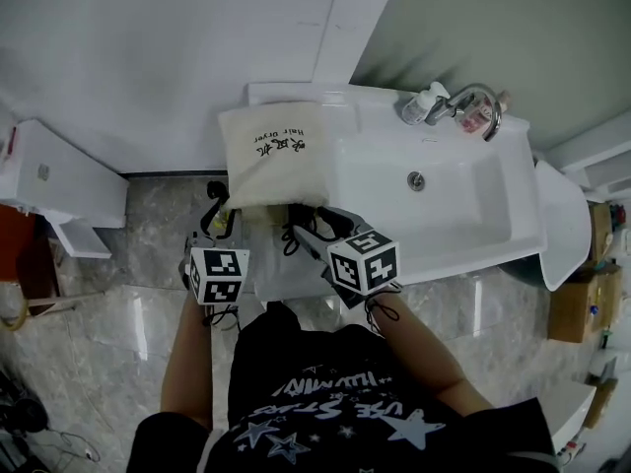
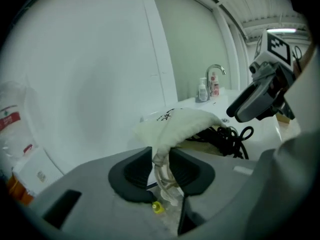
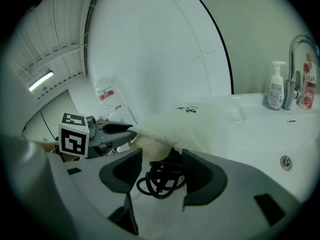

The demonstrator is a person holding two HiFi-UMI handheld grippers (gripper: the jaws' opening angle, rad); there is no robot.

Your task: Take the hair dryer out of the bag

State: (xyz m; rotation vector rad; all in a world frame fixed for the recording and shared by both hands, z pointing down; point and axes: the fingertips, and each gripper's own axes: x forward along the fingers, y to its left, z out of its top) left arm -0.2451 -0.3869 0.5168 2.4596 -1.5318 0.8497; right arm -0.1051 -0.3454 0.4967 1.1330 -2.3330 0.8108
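- Dryer: only its coiled black cord point(image 3: 166, 169) shows, spilling from the bag's mouth; the body seems to be inside the bag, though no view shows it
- Bag point(image 1: 274, 156): cream cloth with black print, lying on the bench point(image 1: 340, 101) left of the sink point(image 1: 463, 205), mouth toward the person and lifted at one corner
- Left claw point(image 2: 161, 166): closed tight on the bag's mouth edge, cloth bunched between the pads
- Right claw point(image 3: 159, 176): jaws wide apart at the bag's mouth, the cord lying between them, pads not pressing on it
- Tap point(image 1: 478, 97) and a soap bottle point(image 1: 419, 104) stand at the sink's far edge, well apart from the bag
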